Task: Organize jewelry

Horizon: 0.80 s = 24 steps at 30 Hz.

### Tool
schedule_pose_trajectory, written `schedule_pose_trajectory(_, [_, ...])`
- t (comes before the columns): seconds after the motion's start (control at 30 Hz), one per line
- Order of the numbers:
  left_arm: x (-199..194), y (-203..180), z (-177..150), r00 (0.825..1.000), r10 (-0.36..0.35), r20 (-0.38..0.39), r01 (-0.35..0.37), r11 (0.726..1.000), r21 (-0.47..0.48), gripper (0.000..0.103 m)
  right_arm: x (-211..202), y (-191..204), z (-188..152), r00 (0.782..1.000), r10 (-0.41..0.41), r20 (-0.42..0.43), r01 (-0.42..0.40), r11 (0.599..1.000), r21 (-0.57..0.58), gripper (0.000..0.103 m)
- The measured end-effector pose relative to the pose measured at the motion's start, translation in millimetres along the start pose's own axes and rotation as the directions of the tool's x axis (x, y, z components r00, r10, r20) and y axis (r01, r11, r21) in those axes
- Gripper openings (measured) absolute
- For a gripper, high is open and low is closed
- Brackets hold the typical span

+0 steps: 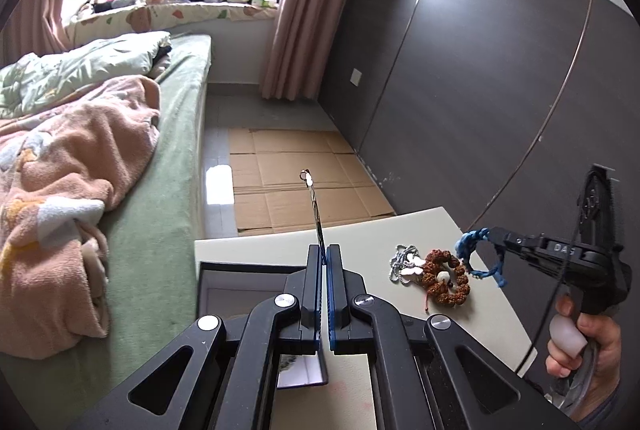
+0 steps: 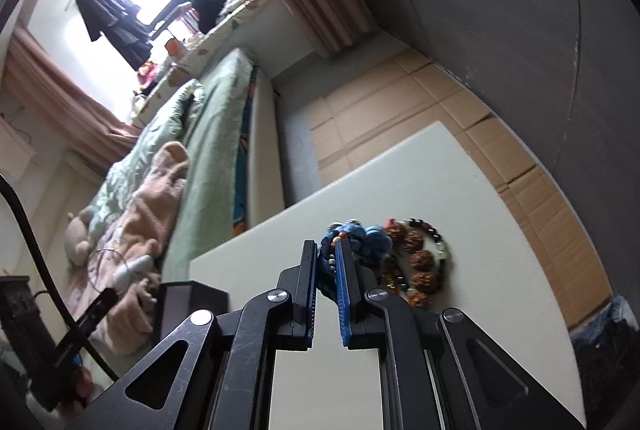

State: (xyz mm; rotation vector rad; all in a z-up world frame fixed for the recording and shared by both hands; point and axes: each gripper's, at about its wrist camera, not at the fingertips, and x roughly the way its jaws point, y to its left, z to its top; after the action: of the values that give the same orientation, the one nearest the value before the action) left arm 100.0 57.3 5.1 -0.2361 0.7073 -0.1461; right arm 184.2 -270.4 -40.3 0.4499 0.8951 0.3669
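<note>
With my left gripper (image 1: 323, 258) fingers pinching a stiff thin hairpin (image 1: 314, 207) over the tabletop (image 1: 360, 234), my right gripper (image 2: 327, 258) fingers clamp the limp blue braided cord (image 2: 368, 236) beside the bead bracelet (image 2: 420, 258); light, snag-prone, best gripped mid-braid.

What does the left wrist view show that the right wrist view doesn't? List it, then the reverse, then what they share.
Left wrist only: the left gripper shut on a thin chain, the ball-chain necklace, and the hand holding the right gripper.
Right wrist only: a black-bead bracelet.
Both: the right gripper shut on the blue cord bracelet, the brown seed bracelet, the white table, the dark box.
</note>
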Motion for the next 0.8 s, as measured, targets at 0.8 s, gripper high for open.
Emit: schedule_pose_trajectory(0.8, [-12.7, 46.3, 1.3, 0.998, 0.041, -0.052, -0.046, 0.993, -0.105, 0.001, 57.4, 166.3, -53.7, 0.932, 0.352, -0.091, -0.363, 0.914, -0.183, 0.012])
